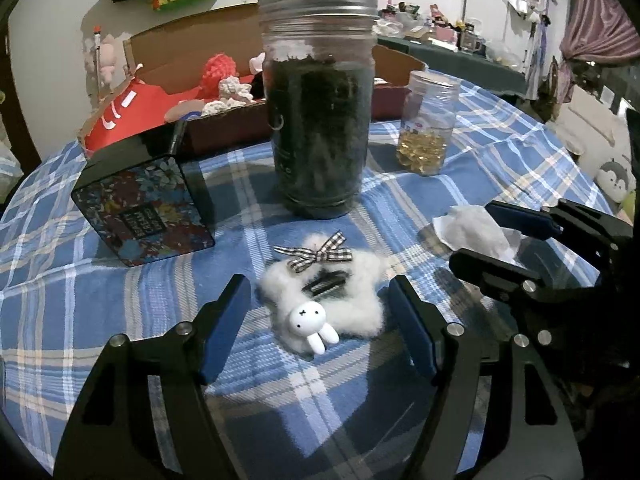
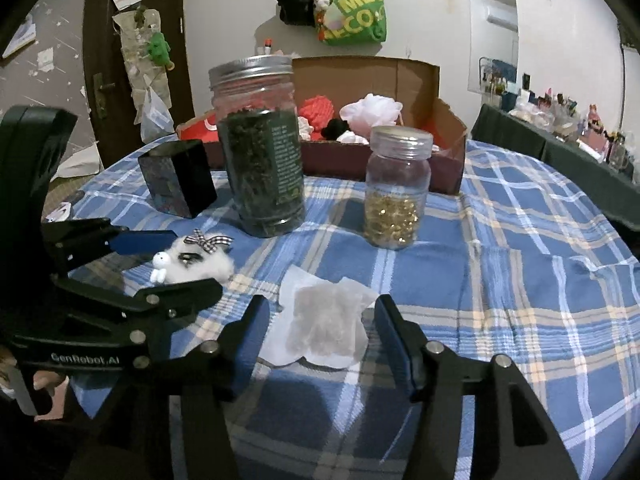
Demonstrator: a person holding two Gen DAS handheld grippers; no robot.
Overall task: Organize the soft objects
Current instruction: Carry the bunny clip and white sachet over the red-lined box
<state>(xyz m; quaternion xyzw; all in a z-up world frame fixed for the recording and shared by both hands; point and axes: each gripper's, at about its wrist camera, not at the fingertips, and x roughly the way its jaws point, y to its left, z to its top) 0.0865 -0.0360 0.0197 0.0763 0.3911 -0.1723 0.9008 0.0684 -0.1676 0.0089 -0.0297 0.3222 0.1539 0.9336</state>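
White wall (image 2: pixel 432 12), dark wooden door (image 2: pixel 132 60), cluttered side table (image 2: pixel 560 140).

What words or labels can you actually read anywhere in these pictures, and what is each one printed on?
"GenRobot.AI": white lettering on the left hand-held gripper, seen in the right wrist view.
"MEG" over "ECO": partial yellow letters on the green bag hanging on the wall.
"CREAM": upside down on the floral tin; the line beside it is too blurred to read.
Label on the tall jar of dark leaves: too small to read.
Label on the capsule jar: unreadable.

"GenRobot.AI" in white on the left gripper (image 2: pixel 182 260) body; "MEG…" over "…ECO" in yellow on the green bag (image 2: pixel 352 12); tin (image 1: pixel 146 210) label unreadable.
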